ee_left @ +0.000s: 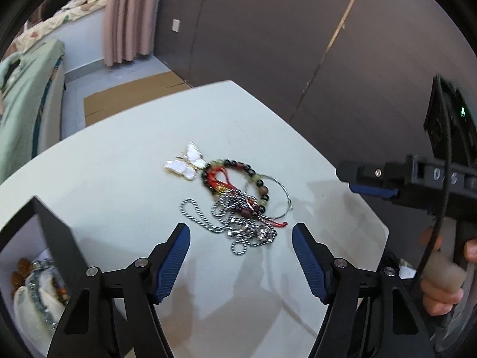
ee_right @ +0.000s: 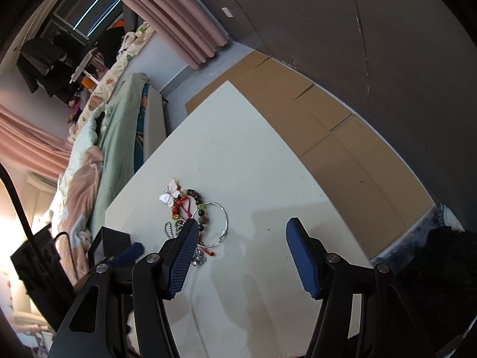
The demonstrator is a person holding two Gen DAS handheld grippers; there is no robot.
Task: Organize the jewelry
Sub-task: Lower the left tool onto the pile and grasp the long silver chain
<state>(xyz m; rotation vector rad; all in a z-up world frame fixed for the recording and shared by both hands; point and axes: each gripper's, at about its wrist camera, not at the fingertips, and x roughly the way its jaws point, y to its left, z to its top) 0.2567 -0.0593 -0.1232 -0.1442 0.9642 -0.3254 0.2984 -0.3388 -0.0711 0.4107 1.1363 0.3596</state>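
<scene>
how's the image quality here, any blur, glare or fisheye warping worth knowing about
Left wrist view: strong fisheye bends the table edges; the jewelry pile is fairly sharp, with soft shadows beneath the jaws. Right wrist view: same warping, bright glare at the left edge, dark corners, and a near jaw partly hides the pile.

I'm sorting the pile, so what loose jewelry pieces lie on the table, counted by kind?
Butterfly brooch: 1
Beaded bracelet: 1
Wire hoop: 1
Silver chains: tangled, at least 1, exact count unclear
Total: at least 4
</scene>
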